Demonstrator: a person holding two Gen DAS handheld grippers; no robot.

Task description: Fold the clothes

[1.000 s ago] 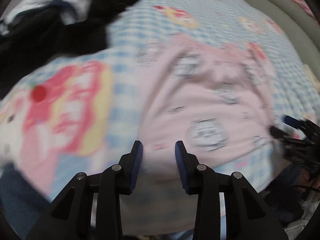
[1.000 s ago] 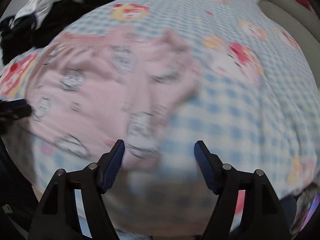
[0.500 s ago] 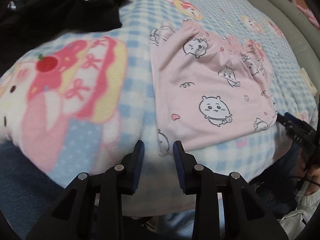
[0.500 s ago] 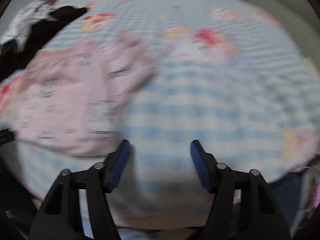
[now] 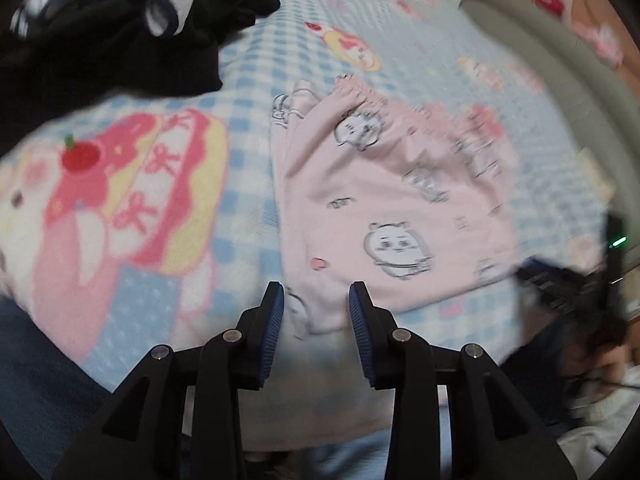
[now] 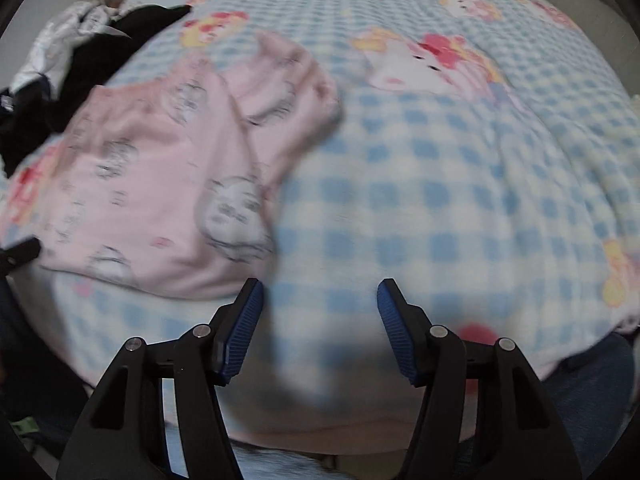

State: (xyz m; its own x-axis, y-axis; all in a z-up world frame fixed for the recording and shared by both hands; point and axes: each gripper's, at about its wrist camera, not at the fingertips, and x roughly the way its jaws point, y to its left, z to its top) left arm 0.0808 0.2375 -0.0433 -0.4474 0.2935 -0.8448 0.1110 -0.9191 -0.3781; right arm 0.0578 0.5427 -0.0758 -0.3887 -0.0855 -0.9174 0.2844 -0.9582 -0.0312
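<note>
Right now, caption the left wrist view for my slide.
Open left gripper poised at near corner of pink printed shorts on checked blanket.

Pink printed garment [image 5: 384,208], seemingly folded flat

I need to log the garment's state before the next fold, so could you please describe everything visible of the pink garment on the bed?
The pink garment is soft pale-pink fabric printed with small cartoon animal faces, with a gathered, ruffled edge at its far side. It lies mostly flat on the blue-checked blanket, apparently folded over, one flap rumpled at the right. Its near corner lies between the open fingers of the left hand-held gripper; contact cannot be told.
</note>
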